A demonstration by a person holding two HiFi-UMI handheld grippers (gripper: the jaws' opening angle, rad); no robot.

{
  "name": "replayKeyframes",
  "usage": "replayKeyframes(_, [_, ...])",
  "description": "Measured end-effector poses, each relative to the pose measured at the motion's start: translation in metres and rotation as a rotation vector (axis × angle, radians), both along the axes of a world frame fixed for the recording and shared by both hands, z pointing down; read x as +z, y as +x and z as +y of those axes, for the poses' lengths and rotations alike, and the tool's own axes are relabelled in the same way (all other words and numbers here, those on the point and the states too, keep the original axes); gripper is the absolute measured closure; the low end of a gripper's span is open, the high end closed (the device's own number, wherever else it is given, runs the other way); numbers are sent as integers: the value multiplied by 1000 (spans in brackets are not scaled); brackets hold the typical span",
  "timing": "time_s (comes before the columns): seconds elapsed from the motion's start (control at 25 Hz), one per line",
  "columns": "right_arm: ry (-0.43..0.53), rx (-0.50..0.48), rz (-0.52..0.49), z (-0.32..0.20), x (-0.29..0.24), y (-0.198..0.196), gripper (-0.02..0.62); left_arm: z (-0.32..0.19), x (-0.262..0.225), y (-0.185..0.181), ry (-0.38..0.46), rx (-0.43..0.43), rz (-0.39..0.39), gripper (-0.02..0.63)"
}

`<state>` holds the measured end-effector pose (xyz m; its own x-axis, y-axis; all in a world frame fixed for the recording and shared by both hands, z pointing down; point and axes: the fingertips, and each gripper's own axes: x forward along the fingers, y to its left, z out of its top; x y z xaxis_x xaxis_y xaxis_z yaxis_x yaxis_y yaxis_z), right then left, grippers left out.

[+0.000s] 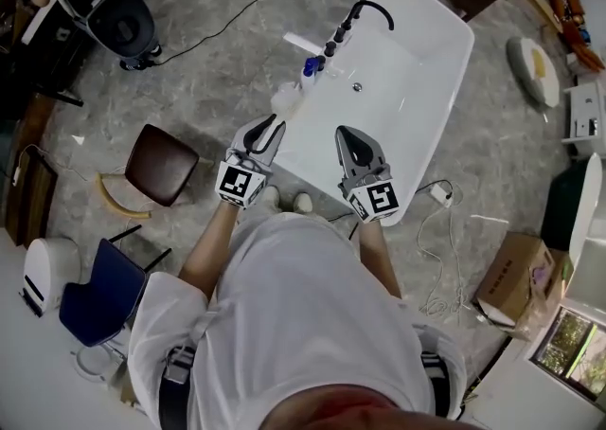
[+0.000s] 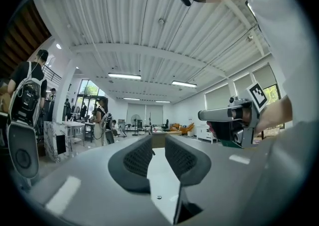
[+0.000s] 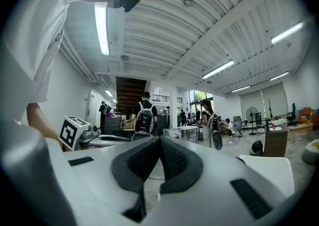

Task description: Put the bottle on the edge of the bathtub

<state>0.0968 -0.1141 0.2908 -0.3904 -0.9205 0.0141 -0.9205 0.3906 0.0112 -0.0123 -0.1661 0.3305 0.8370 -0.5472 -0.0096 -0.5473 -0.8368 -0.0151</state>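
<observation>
A white bathtub [image 1: 445, 125] lies ahead of me in the head view. On its left rim, near the black faucet [image 1: 365, 11], stands a small blue bottle [image 1: 311, 66], and a pale translucent bottle [image 1: 287, 97] sits just in front of it. My left gripper [image 1: 275, 123] hovers over that rim, short of the pale bottle. Its jaws stand a narrow gap apart with nothing between them [image 2: 158, 140]. My right gripper [image 1: 343, 132] is held over the tub's near end, its pads meeting at the tips and holding nothing [image 3: 159, 140]. Both gripper views look out across the room; neither shows a bottle.
A brown stool [image 1: 163, 165] and a blue chair [image 1: 99, 291] stand on the floor to my left. To the right, a white cable with its adapter [image 1: 440, 193] and a cardboard box [image 1: 516, 277] lie beside the tub. Several people stand far off in the hall.
</observation>
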Motion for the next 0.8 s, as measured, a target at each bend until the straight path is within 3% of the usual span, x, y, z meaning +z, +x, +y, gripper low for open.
replayKeyframes(0.32, [8,-38,-31,-10,-6,-11,595,7,-15,5,30,-8,-7,607])
replayKeyframes(0.6, [41,-29,-13,-10,-3,-18,597,-2,-8,2,31,-26,-25,609])
replayKeyframes(0.8, [57,-19,-4,-10,-8,-15,597,-6,-33,9,53,-36,-7,609])
